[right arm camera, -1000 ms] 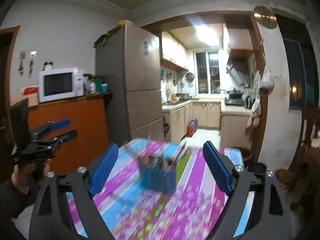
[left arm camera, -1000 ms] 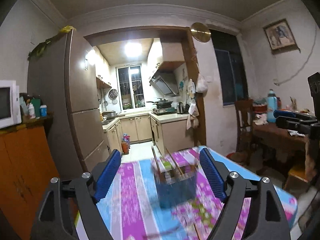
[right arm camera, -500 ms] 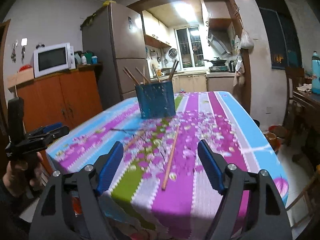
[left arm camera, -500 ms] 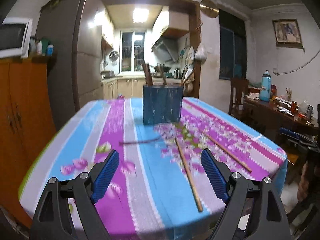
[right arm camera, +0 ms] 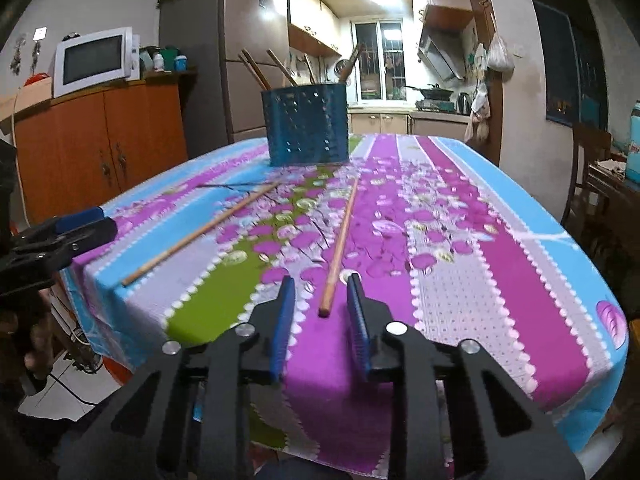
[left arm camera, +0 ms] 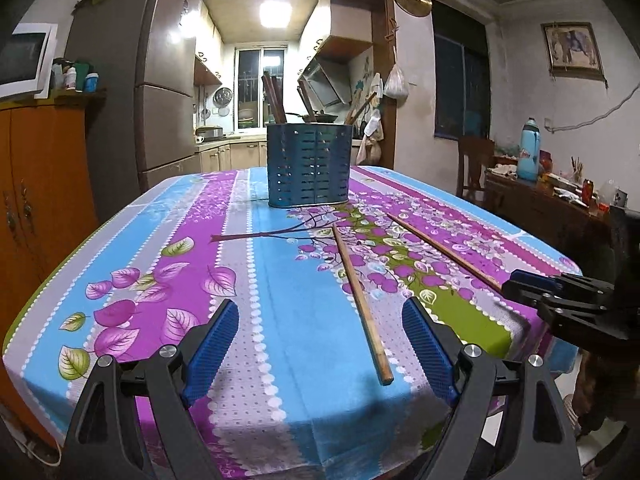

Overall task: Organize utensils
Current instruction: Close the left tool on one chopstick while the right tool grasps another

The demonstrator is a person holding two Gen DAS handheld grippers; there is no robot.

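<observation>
Two chopsticks (left arm camera: 361,302) (right arm camera: 200,234) (perhaps overhanging) near table edge (right arm camera: 224,322)

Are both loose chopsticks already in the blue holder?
No, both chopsticks lie flat on the tablecloth, in front of the blue holder.

Both the left gripper (left arm camera: 320,340) and the right gripper (right arm camera: 322,304) share one build — black angular linkage arms studded with round silver screws behind the claw, ending in ribbed blue pads (left arm camera: 212,344).
</observation>
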